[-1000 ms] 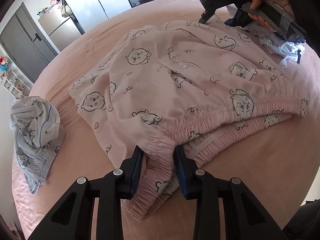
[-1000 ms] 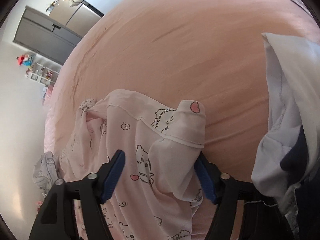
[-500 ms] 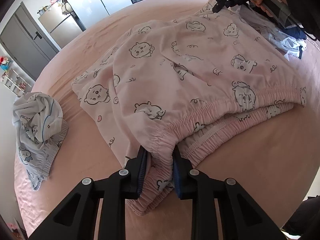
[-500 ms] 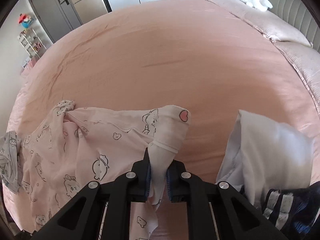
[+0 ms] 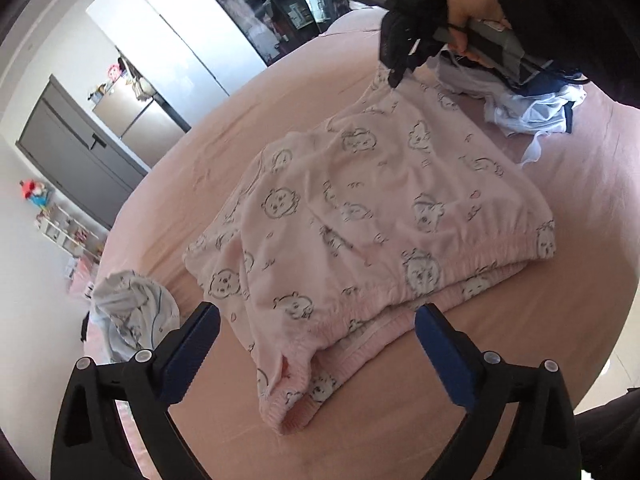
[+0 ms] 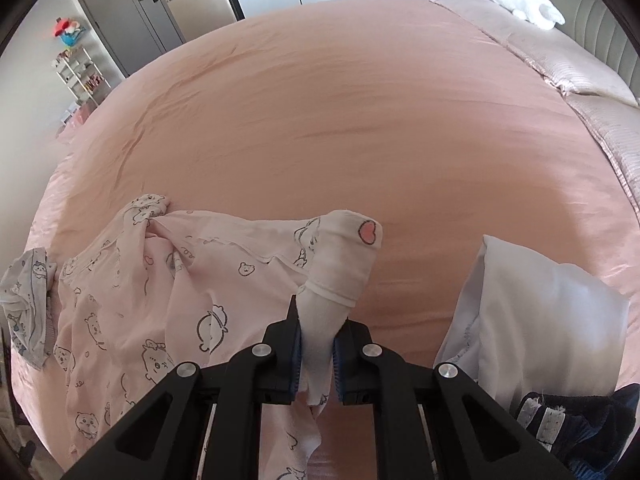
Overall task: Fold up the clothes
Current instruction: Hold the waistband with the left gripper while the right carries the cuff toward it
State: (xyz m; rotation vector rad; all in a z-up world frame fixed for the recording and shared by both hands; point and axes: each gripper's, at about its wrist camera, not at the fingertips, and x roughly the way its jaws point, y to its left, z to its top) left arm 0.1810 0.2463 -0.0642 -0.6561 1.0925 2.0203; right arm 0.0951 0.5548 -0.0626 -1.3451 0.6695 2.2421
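1. Left claw (image 5: 316, 344) is spreading its jaws wide at the near edge of the bed (image 5: 520, 340); the blue pads (image 5: 192, 344) press on nothing, though the elastic waistband corner (image 5: 292, 392) of the pink pyjama trousers (image 5: 360, 216) lies on the sheet between and just beyond them.
2. Far to the left on the bed, a crumpled pale blue-white garment (image 5: 128, 316) sits well apart from the trousers.
3. Those trousers lie roughly flat in the middle of the bed, waistband near, legs running away to the far right. They look light, thin and floppy, so I'd judge they will sag and crease wherever they are not supported, and will drag on the sheet rather than slide cleanly.
4. The gathered waistband is the thickest, firmest part, and I'd say it is the best place to pinch: a corner of it gives the pads some bulk, whereas a single layer of thin cloth could slip out.
5. Right claw (image 6: 318, 344), held by a hand (image 5: 472, 20), is closed tight on the hem (image 6: 340, 264) of a trouser leg, lifting that end a little off the bed.
6. Further right lies a heap of white and navy clothes (image 6: 540, 320), just beside the raised leg end; a careless sweep could snag it.
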